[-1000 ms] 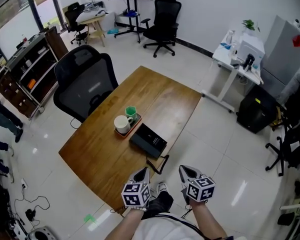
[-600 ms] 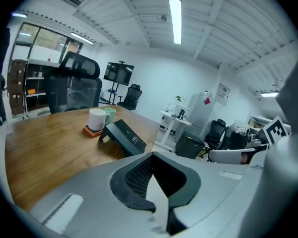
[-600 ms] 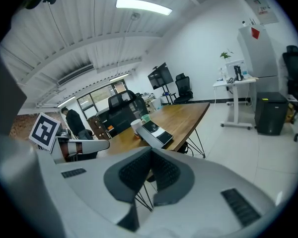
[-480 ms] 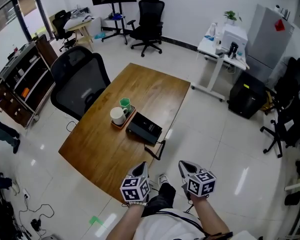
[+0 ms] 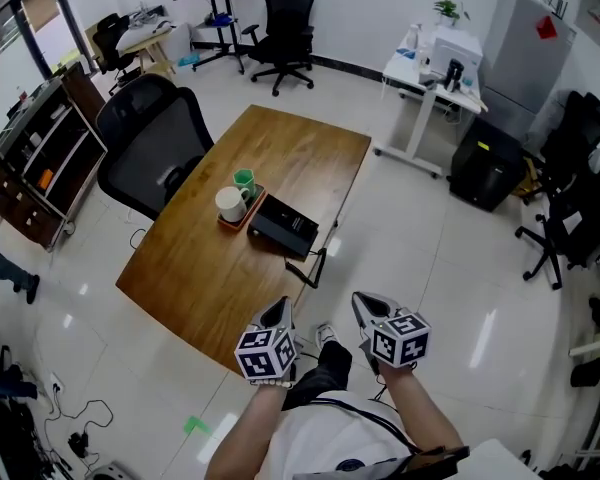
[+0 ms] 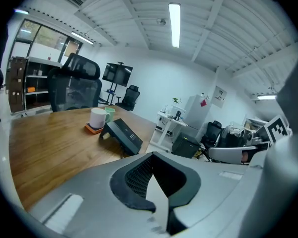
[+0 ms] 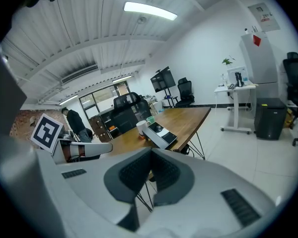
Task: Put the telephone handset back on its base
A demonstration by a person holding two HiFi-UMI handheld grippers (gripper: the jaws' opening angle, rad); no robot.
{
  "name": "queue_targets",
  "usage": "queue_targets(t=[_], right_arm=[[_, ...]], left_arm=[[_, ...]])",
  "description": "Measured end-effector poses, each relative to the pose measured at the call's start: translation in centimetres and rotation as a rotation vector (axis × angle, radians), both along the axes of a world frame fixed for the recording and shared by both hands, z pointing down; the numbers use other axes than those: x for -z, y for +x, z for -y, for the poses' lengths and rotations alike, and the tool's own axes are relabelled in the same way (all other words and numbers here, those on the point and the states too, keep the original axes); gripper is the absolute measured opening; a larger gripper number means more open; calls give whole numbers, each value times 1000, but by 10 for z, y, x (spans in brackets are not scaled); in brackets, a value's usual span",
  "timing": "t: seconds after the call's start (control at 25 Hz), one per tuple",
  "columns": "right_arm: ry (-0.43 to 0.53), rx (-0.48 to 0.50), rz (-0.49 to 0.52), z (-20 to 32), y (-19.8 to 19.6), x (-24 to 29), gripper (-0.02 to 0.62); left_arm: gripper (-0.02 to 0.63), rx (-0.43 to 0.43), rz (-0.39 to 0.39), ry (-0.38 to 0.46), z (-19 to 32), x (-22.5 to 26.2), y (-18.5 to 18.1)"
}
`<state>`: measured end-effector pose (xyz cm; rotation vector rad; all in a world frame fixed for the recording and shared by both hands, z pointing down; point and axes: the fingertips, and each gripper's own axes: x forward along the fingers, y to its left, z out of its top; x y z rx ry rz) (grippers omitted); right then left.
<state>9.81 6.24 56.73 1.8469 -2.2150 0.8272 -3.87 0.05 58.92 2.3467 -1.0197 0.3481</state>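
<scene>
A black telephone (image 5: 282,225) sits on the wooden table (image 5: 280,153) near its right edge; I cannot make out the handset apart from the base. The left gripper view shows the telephone (image 6: 123,135) ahead, and the right gripper view shows the same telephone (image 7: 161,133) on the table's near corner. My left gripper (image 5: 280,310) and right gripper (image 5: 361,303) hang side by side over the floor, short of the table's near corner. Both are shut and hold nothing. Seen from their own cameras, the left gripper (image 6: 151,175) and the right gripper (image 7: 150,175) have their jaws together.
A white mug (image 5: 229,204) and a green cup (image 5: 244,180) stand on an orange coaster just left of the telephone. A black office chair (image 5: 152,148) stands at the table's far left side. A white desk (image 5: 430,68) and more chairs stand to the right.
In the head view the table and telephone now lie higher and a little further left. Both grippers keep their place low in the frame, still shut.
</scene>
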Motion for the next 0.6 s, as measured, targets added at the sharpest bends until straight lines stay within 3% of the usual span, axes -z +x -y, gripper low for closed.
queue_targets(t=[0.6], right_arm=[[18, -7, -4, 2, -5, 6, -2]], left_arm=[[-14, -6, -15, 4, 3, 5, -1]])
